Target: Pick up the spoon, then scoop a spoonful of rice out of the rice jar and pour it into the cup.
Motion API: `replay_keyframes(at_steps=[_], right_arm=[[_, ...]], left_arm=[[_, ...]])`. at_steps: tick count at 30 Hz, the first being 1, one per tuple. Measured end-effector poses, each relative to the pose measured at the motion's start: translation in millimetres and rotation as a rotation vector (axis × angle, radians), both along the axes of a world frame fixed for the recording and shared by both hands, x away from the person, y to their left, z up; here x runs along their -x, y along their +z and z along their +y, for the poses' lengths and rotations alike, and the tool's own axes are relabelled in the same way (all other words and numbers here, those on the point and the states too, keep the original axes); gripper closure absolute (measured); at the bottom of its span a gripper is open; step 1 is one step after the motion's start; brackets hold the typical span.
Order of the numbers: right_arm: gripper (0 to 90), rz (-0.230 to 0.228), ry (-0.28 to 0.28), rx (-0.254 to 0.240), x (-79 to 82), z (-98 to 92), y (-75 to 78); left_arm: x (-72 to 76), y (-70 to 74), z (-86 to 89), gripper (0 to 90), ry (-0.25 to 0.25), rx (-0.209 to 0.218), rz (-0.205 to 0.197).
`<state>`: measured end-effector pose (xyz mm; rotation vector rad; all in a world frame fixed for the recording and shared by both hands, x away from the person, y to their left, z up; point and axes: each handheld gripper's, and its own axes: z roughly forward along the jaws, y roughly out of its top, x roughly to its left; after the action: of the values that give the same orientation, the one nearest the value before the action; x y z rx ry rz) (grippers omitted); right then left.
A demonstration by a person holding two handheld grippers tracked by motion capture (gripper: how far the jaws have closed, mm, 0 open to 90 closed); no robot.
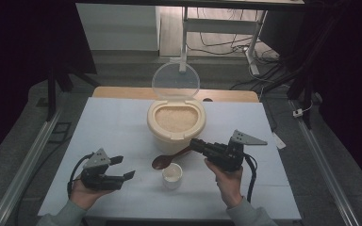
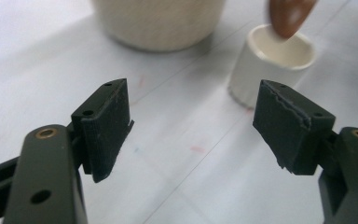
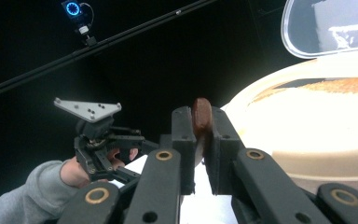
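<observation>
Gripping the handle end of a brown spoon point(image 1: 169, 158), the right gripper point(image 1: 197, 144) has its jaws clamped flat on either side of it; in the right gripper view the handle tip point(image 3: 201, 116) stands up between the two pads. The spoon runs down and left from the gripper, its bowl hanging just over the rim of a small white cup point(image 1: 172, 175), which stands on the white table point(image 1: 113, 136) in front of a cream tub point(image 1: 176, 123) of grain with its clear lid point(image 1: 175, 81) tipped back.

The left gripper point(image 1: 128, 167) sits to the left of the cup, jaws wide apart with nothing between them; its own view looks past the pads at the cup point(image 2: 270, 63), with the spoon bowl point(image 2: 289, 16) above it.

The spoon looks stiff, light and smooth, probably wood or plastic. Held at the far end of a thin handle, it could swivel in the pads under a load of grain, so a firm squeeze across the flat of the handle seems right, as it is now.

The cup appears small, light and glazed, so likely slick and easy to tip or push along the sheet. If the left gripper is to steady it, the jaws should probably straddle the wall low down and close gently.
</observation>
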<state>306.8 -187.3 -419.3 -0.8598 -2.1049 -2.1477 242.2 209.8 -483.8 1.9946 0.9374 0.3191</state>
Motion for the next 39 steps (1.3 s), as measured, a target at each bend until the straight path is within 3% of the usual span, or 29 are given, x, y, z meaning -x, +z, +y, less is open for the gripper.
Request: replay_keyframes(at_steps=[6,15,39], right_arm=[[82.8,-0.008,-0.016,-0.015,-0.3,-7.1,4.3],[82.8,-0.031,-0.039,-0.035,-0.3,-16.8,12.3],[82.8,-0.081,-0.110,-0.099,-1.8,-39.9,32.4]], left_arm=[[1.5,-10.8,12.1,26.6,0.045,-0.003,0.005],[5.2,-20.5,17.8,25.9,0.058,-0.018,0.023],[4.8,-19.3,18.5,24.9,0.068,-0.026,0.018]])
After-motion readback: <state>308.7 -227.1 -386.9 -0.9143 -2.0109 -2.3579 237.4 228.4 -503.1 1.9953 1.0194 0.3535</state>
